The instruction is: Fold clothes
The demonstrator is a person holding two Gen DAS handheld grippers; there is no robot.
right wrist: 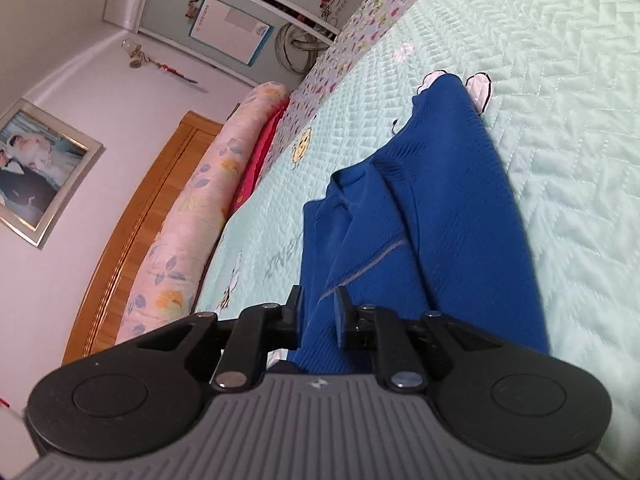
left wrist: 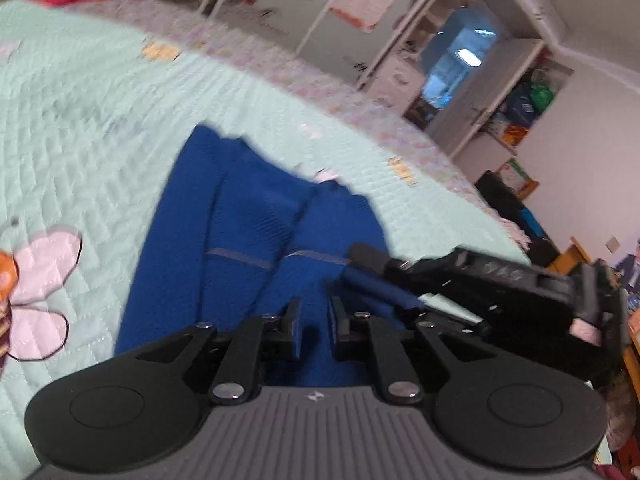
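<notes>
Left wrist view: left gripper (left wrist: 314, 330), low centre, clenched on blue garment (left wrist: 256, 240), which trails up-frame over the quilted bedspread (left wrist: 80, 120); right gripper (left wrist: 404, 298) at lower right pinches a rolled blue edge. Right wrist view: right gripper (right wrist: 318, 316) grasps the garment (right wrist: 440, 200) — cloth bunched, creased. Risk: uneven pulling may skew the fold — or a thin pinch could slip.

Bedroom: mint quilted bedspread (right wrist: 560, 120) with floral border; wooden headboard (right wrist: 132, 232); floral bolster (right wrist: 200, 200); framed photograph (right wrist: 36, 172) on pale wall; white wardrobe (left wrist: 400, 40) (papers taped on doors).
</notes>
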